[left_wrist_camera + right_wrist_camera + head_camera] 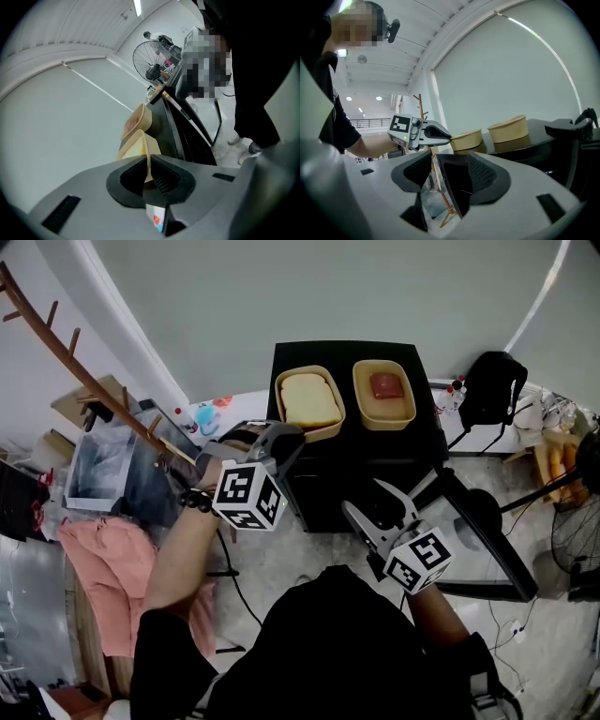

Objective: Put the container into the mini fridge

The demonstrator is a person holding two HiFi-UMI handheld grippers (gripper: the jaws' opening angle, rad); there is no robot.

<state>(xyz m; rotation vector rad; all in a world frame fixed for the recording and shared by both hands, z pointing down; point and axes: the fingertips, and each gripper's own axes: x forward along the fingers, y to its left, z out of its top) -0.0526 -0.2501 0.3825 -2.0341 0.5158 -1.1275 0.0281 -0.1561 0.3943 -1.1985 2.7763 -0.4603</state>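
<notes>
Close by, my left gripper (289, 439) squeezes tight on the rim of the container (309, 401) atop the mini fridge (375, 474), upper middle, ready to lift it, while my right gripper (371, 502) hangs wide and empty.

Wooden coat rack (56, 345) and pink cloth (103, 568) at left; black bag (492, 381), fan (577, 540) at right.

The left grey plastic two-jaw gripper (298, 435) reaches forward on a bare forearm (178, 554) that wears a black wristband (195, 500). It tilts somewhat downward, with its black-and-white marker cube (248, 495) turned towards the head camera. Its jaws are pressed together on the thin rim of the tan oval container (139, 143). The right grey plastic gripper (367, 501) is held nearer the body and about level, its jaws standing apart.
</notes>
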